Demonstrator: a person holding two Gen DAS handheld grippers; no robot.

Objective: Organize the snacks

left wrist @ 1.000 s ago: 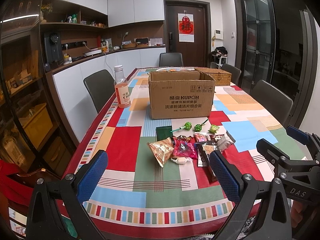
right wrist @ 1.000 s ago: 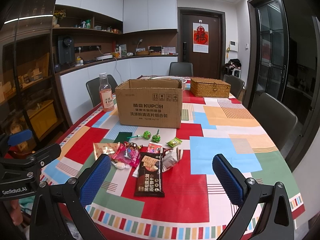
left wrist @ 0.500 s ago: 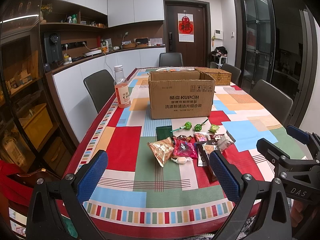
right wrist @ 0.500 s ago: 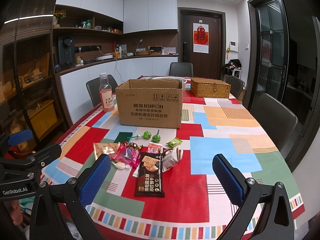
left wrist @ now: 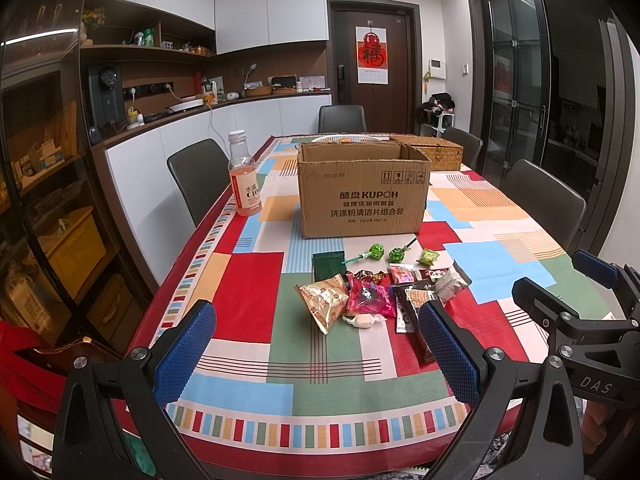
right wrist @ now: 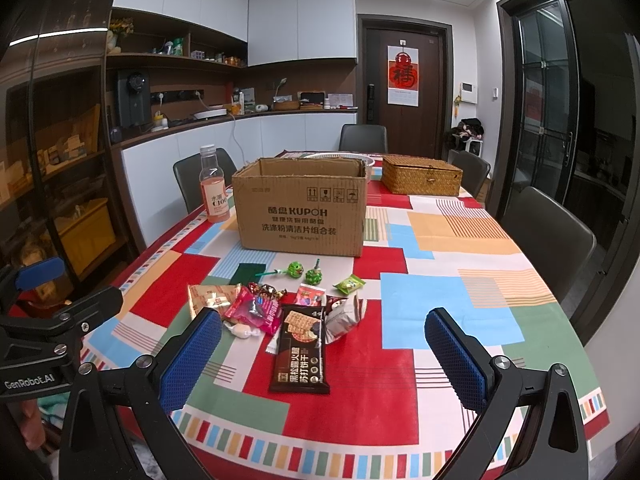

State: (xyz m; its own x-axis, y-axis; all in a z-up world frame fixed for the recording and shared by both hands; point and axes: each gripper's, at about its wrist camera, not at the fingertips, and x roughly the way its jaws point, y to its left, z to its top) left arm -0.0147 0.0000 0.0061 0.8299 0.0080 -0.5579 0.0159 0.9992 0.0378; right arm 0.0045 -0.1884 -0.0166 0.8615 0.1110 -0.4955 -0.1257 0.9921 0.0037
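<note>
Both the left gripper (left wrist: 316, 350) and right gripper (right wrist: 323, 354) gape wide and empty near the table's front edge (the overlapping snacks (right wrist: 280, 312) invite a double grab).

A dark door (right wrist: 404, 92) with a red hanging (right wrist: 403, 76) is seen at 12 o'clock. White cabinets (right wrist: 300, 20) and wooden shelves (right wrist: 168, 60) are set around 10, glass doors (right wrist: 544, 120) at 2, grey chairs (right wrist: 548, 236) tucked in.

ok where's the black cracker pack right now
The black cracker pack lies flat on the tablecloth at the near edge of the snack pile, between the right gripper's open fingers in the right wrist view, just in front of the silver packet.
</note>
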